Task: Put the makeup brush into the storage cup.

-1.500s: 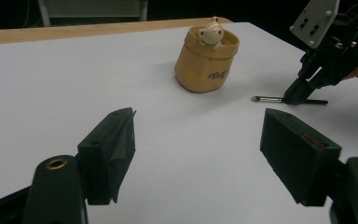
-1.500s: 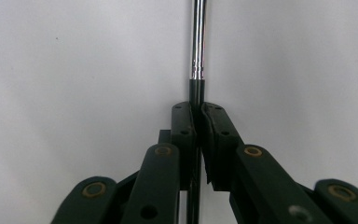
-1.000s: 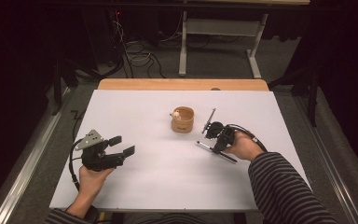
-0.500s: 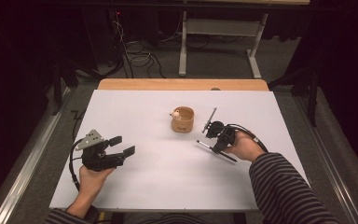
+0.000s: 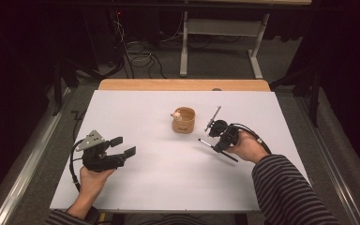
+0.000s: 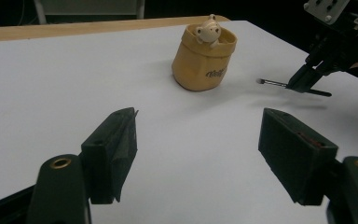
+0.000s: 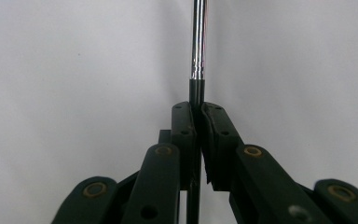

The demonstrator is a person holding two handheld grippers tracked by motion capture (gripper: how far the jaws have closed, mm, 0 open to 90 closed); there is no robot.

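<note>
1. Right now the right gripper (image 5: 214, 143) sits at the right of the white table (image 5: 140, 112), with its jaws pressed together on a thin brush (image 5: 218, 150).
2. In the right gripper view the right gripper (image 7: 198, 109) pinches the dark handle, and the brush (image 7: 198, 42) runs up and away from the jaws as a shiny metal shaft.
3. From the high view the brush lies roughly level and just above the table, one end pointing toward the table's middle, the other toward the person's sleeve (image 5: 286, 192).
4. In the left gripper view the brush (image 6: 272, 83) shows its small bristle tip pointing toward the cup, clear of it, with the right gripper (image 6: 305, 79) clamped on the handle.
5. A tan cup (image 5: 183, 120) stands upright near the table's centre, just beside the right gripper but apart from it, with a small pale figure (image 5: 176, 115) at its rim.
6. The left gripper (image 5: 123, 146) rests at the table's left, well apart from the cup, its jaws spread wide with nothing between them.
7. The left gripper view has the left gripper (image 6: 198, 149) aimed toward the cup (image 6: 203, 58) and the figure (image 6: 208, 31).
</note>
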